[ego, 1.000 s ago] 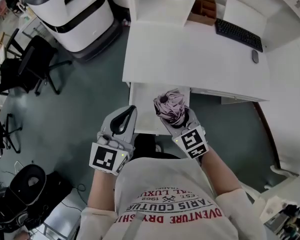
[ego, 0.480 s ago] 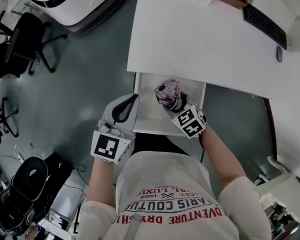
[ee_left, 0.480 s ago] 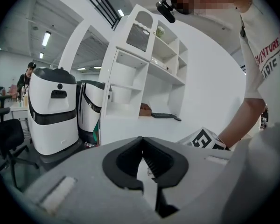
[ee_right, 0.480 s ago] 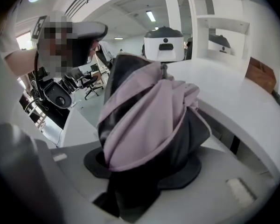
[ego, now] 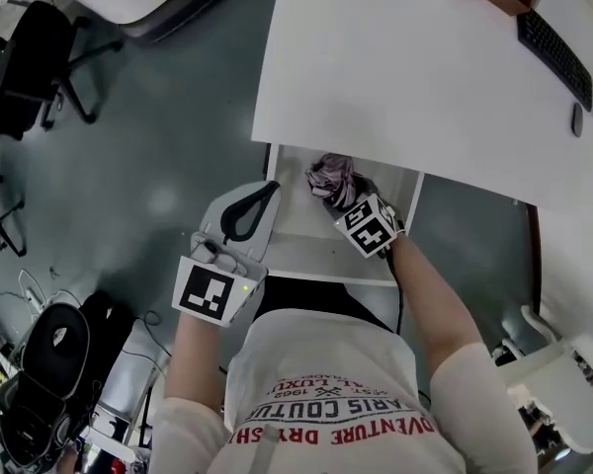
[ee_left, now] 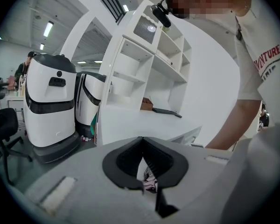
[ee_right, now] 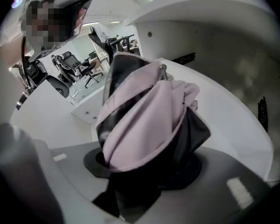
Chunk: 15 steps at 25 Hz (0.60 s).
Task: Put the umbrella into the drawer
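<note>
The folded pink and black umbrella (ego: 330, 176) is low in the open white drawer (ego: 298, 233), under the front edge of the desk. My right gripper (ego: 344, 201) points steeply down into the drawer and is shut on the umbrella's lower end. In the right gripper view the umbrella (ee_right: 144, 120) fills the space between the jaws of the right gripper (ee_right: 144, 176). My left gripper (ego: 268, 190) hovers at the drawer's left front corner, shut, with nothing in it. Through the narrow slit of the left gripper (ee_left: 147, 172) a bit of the umbrella shows.
The white desk (ego: 395, 77) spans the top, with a keyboard (ego: 553, 45) and mouse (ego: 577, 118) at its far right. Office chairs (ego: 30, 57) and black gear (ego: 49, 354) stand on the grey floor at the left. White machines (ee_left: 49, 106) stand beyond the desk.
Both grippers have come down. The right one tipped downward and carried the umbrella from above the drawer's front down into it. The left one sank beside the drawer's left corner.
</note>
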{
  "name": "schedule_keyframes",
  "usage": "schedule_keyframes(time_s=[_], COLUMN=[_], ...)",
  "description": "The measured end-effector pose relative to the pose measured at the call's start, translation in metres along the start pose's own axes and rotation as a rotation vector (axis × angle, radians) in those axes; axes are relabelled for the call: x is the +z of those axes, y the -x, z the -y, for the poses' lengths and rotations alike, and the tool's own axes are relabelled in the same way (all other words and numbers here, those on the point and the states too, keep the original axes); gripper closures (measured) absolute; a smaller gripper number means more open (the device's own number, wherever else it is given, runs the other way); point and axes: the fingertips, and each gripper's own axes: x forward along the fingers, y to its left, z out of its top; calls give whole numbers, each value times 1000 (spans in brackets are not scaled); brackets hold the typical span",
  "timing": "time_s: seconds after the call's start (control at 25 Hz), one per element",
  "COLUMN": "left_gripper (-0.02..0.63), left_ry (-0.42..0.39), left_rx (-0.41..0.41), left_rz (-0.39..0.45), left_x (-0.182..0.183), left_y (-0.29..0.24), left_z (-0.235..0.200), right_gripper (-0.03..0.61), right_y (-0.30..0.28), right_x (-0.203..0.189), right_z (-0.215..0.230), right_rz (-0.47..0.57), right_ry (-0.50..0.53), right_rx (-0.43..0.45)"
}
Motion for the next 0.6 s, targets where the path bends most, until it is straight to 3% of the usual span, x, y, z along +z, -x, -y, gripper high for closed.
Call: schedule_keyframes(time_s=[0.28, 0.44, 0.6], left_gripper=[609, 609, 609], left_ry=[20, 26, 13], left_rx=[-5, -2, 5], left_rz=[25, 13, 3], left_x=[2, -10, -23], left_y=[-1, -2, 0], left_z=[-4, 1, 20], right_gripper=[351, 339, 224], right_y=[-26, -30, -29], right_x=[-7, -12, -26], right_z=[-3, -2, -10], right_rz=[-34, 3, 43], right_ry=[-12, -19, -11], right_rx=[31, 31, 50])
